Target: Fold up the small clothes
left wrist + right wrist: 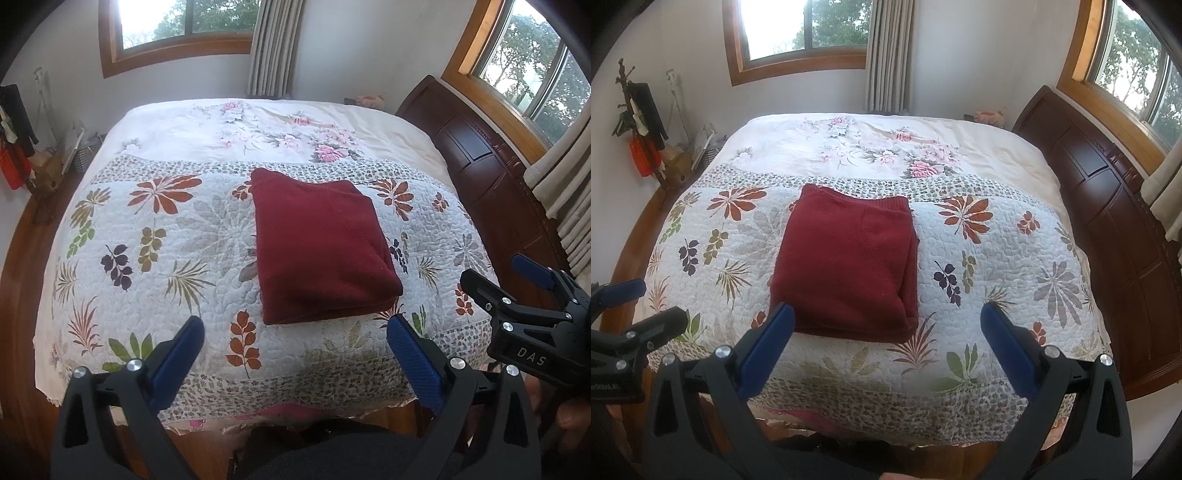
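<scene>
1. Dark red knitted garment (pixel 317 243), soft fleecy wool-like fabric, lies folded into a thick, roughly rectangular bundle w/ several layers stacked; a stitched seam runs across the top face, and a ribbed hem edge shows along the far end in the right wrist view (pixel 846 258).
2. Near end is a rounded fold; layered edges show down the bundle's right side in the right wrist view.
3. Long axis runs from the near bed edge toward the far side, tilted a bit; far end is narrower in both views, near end wider & bulkier.
4. It sits on a white quilted bedspread printed w/ red, green, purple & grey leaves (pixel 155 258), about mid-width of the bed, nearer the front edge than the far floral cream cover (pixel 258 129).
5. Left gripper (pixel 295 354), black frame w/ blue textured pads: jaws spread wide, holding nothing, above the front edge of the bed, apart from the garment.
6. Right gripper (pixel 886 339), same build: jaws wide apart, empty, just short of the garment's near fold; also seen at the right edge of the left wrist view.
7. Dark brown wooden headboard (pixel 480 155) stands along the bed's right side, under a window.
</scene>
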Demonstrator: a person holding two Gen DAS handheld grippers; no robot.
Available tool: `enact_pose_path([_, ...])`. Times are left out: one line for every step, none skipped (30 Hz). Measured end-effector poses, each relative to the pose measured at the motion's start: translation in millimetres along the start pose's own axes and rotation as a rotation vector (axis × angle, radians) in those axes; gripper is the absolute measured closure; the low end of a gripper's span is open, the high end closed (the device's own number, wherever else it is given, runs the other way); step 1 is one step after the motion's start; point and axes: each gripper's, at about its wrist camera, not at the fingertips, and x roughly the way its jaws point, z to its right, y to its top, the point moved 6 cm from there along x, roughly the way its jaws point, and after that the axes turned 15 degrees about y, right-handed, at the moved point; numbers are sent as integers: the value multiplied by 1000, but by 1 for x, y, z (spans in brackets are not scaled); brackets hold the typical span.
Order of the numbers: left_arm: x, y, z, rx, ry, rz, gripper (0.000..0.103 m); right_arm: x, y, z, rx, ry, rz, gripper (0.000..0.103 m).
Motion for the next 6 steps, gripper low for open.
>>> enact_pose_path([0,0,0,0,-1,0,4,0,0,0,0,-1,0,3])
enact_pose_path([0,0,0,1,-1,0,4,0,0,0,0,-1,-1,3])
enact_pose_path([1,0,0,1,-1,0,4,1,0,0,0,0,-3,3])
enact_pose_path([1,0,0,2,-1,1,4,1,0,1,1,1,-5,3])
enact_pose_path([1,0,0,1,-1,0,4,3,0,1,0,2,-7,3])
enact_pose_path([1,0,0,1,-1,0,4,3,0,2,-1,3,-7,3])
